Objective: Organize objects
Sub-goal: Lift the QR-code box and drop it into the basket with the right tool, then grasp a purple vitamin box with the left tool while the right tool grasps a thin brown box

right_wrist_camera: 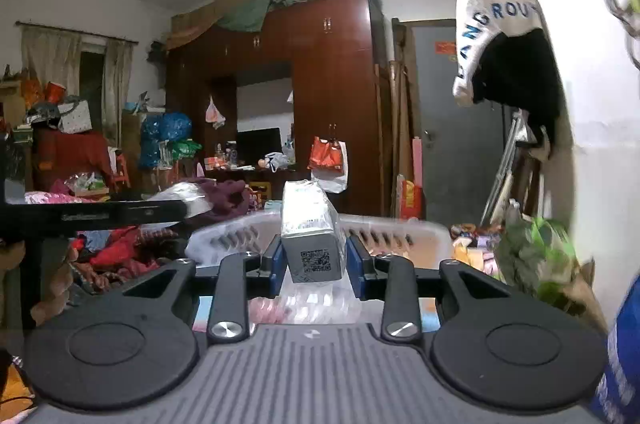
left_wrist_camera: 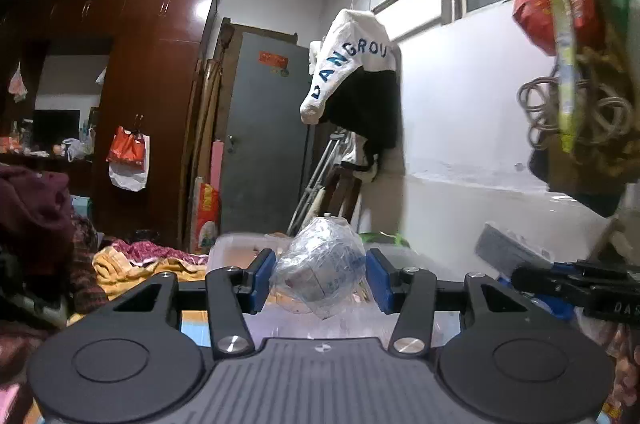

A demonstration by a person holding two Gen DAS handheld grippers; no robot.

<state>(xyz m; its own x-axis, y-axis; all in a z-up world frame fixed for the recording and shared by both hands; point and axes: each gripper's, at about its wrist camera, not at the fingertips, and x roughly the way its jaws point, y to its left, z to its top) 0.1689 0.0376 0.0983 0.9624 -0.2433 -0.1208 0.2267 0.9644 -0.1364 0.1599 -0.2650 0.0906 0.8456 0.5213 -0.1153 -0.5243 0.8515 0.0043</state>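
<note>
my left tool [left_wrist_camera: 320, 280] is closed on a crumpled clear plastic bag [left_wrist_camera: 320, 268] with blue print; both blue pads touch its sides. the bag is held above a translucent storage bin [left_wrist_camera: 232, 248]. my right tool [right_wrist_camera: 314, 264] grips a plastic-wrapped box [right_wrist_camera: 310, 236] with a qr code on its near face, held upright between the pads. beyond it is a white slotted basket [right_wrist_camera: 396, 232]. a white garment [left_wrist_camera: 352, 52] with blue letters hangs on the wall at the right.

Left gripper [left_wrist_camera: 320, 280] jaws seemingly pinch something; right gripper [right_wrist_camera: 313, 260] jaws clamped.
</note>
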